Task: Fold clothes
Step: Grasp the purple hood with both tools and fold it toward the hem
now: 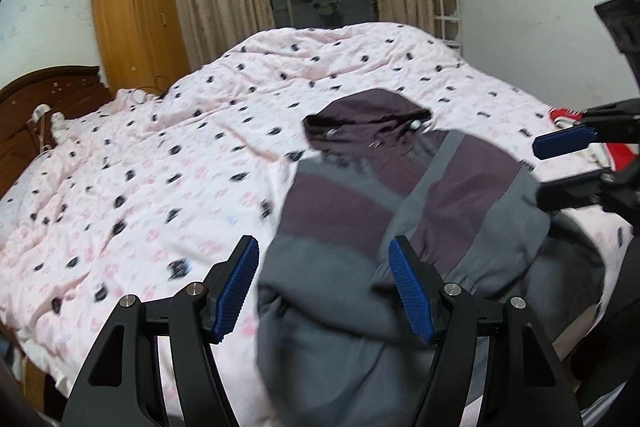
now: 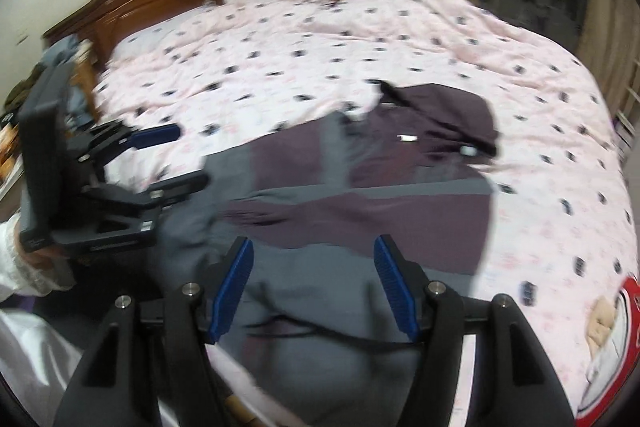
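We are holding left gripper [image 1: 324, 287] at left, fingers apart, nothing clamped. Jacket [image 1: 420, 203] is lying mid-bed [image 1: 160, 155], grey and plum panels, hood toward far side, sleeves folded across chest. We are judging fold step as just finished; next move calls for regrasping hem. Right gripper [image 2: 314, 285] fingers apart, empty, hovering over hem.
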Demonstrator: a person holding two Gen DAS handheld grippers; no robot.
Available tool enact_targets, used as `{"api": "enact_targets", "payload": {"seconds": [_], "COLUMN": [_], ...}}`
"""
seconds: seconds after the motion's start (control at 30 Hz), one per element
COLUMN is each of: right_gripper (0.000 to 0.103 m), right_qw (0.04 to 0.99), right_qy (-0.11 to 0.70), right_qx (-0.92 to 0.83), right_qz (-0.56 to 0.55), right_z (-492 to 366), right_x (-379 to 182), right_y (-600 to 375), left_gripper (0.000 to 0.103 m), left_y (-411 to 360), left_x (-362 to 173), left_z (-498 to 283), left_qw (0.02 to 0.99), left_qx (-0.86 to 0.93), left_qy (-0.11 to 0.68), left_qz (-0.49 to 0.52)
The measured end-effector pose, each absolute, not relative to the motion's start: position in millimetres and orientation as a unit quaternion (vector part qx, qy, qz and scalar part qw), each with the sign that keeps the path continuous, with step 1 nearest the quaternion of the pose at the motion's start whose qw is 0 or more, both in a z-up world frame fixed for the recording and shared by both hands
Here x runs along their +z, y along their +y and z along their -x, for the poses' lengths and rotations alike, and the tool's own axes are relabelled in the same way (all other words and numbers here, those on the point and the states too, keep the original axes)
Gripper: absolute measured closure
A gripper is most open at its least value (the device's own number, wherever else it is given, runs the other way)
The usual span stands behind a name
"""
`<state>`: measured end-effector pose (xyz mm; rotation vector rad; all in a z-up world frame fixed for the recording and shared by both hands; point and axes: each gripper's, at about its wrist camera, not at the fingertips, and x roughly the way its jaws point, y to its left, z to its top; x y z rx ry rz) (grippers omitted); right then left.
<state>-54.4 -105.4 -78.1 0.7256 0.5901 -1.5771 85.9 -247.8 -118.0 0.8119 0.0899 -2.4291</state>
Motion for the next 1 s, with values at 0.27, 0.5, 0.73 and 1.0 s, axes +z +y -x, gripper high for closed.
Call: {"api": "enact_targets", "payload": {"seconds": [0.27, 0.5, 0.73, 1.0], "right_gripper": [0.039, 0.039, 0.039, 0.039], "right_qw": [0.548, 0.545, 0.549, 0.549], "right_qy": [0.209, 0.19, 0.185, 0.126], "right_qx": [-0.728, -0.726, -0.713, -0.687], "right_qz": [-0.354, -0.375, -0.395, -0.459], "right_z": [129, 203, 269, 349], "right_x": [-81, -76, -79, -107], "right_y": [-106, -144, -198, -260], "left_gripper": [0.04, 0.04, 0.04, 0.04], "left_y": [-265, -343, -445, -529], "left_x": [-97, -79, -96, -147], "left_z": [-35, 20, 70, 126], "left_qw": [0.226, 0.16, 0.156, 0.123], "left_qx": [-0.926, -0.932, -0.915, -0.881], "left_qy": [0.049, 0.073, 0.139, 0.303], "left_qz": [-0.298, -0.317, -0.345, -0.342]}}
